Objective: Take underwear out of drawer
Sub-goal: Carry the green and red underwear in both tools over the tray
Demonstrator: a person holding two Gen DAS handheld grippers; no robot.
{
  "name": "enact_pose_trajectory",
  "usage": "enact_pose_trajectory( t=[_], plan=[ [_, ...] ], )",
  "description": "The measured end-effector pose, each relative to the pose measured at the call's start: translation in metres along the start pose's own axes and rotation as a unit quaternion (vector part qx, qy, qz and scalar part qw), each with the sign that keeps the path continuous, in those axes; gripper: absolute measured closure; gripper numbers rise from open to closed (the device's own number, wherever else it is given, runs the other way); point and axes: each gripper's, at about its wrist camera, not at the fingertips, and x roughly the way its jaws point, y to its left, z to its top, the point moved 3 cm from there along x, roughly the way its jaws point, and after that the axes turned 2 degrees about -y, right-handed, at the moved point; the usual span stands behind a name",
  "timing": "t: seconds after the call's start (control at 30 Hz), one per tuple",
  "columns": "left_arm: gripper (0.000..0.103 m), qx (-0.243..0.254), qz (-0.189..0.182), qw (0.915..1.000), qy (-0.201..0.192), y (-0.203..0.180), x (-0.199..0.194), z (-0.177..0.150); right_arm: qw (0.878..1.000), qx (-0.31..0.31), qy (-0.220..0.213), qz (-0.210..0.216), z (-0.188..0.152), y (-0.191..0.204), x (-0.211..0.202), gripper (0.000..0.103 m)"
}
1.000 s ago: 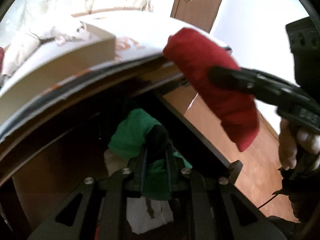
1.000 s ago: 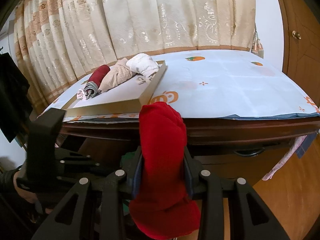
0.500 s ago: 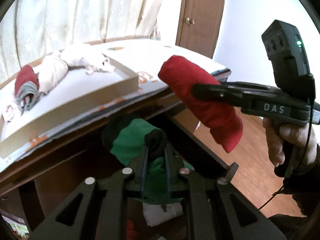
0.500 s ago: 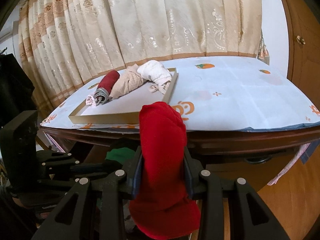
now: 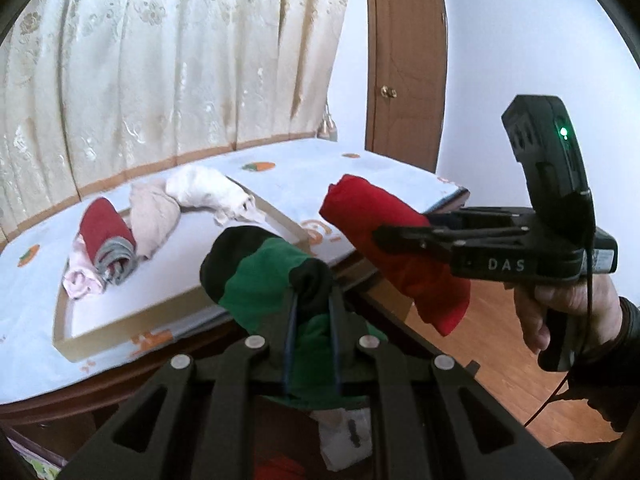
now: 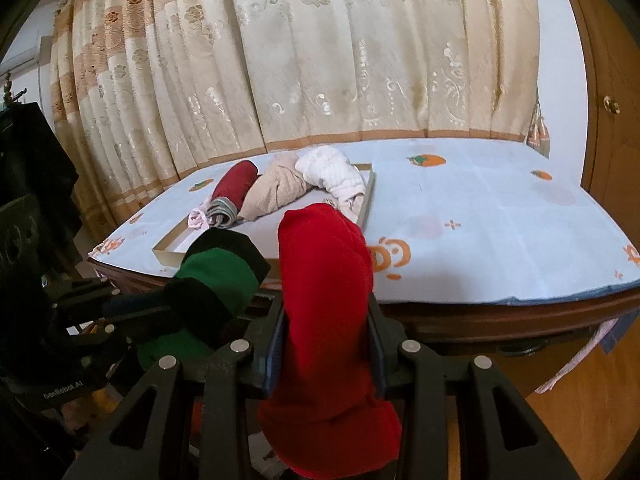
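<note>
While both rolled garments hang in the air in front of the table edge, the left gripper (image 5: 313,304) is clenched tight on a green-and-black rolled piece of underwear (image 5: 264,276), its two dark fingers pinching the black end of the roll so that the green middle juts forward and to the left. The right gripper (image 6: 326,340) grasps a bright red rolled piece of underwear (image 6: 324,280) around its middle, the roll standing nearly upright between the blue-lined pads, with its top poking above them and its lower end bulging below. Seen from the left wrist camera, a person's hand (image 5: 568,312) holds the right tool's black pistol grip, and the red roll sits just right of the green one, apart from it. Behind both lies a shallow cardboard tray (image 6: 370,190) on a pale blue tablecloth printed with orange fruit (image 6: 500,216). Inside the tray, at its far end, rest a dark red roll with a grey band (image 6: 234,192), a beige roll (image 6: 276,192) and a white roll (image 6: 332,172), side by side and touching. A cream embroidered curtain (image 6: 320,60) hangs behind the table, and a brown wooden door (image 5: 404,64) stands to the right.
</note>
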Motion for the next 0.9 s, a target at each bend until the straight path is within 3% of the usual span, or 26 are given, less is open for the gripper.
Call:
enact_pose_trajectory(
  t=[0.3, 0.9],
  plan=[
    [0.092, 0.007, 0.021, 0.9995, -0.024, 0.016, -0.004, 0.017, 1.000, -0.016, -0.016, 0.002, 0.019, 0.007, 0.002, 0.065],
    [0.092, 0.012, 0.057, 0.9977, -0.034, 0.049, 0.013, 0.047, 0.999, -0.039, -0.026, 0.007, 0.055, 0.014, 0.025, 0.065]
  ],
)
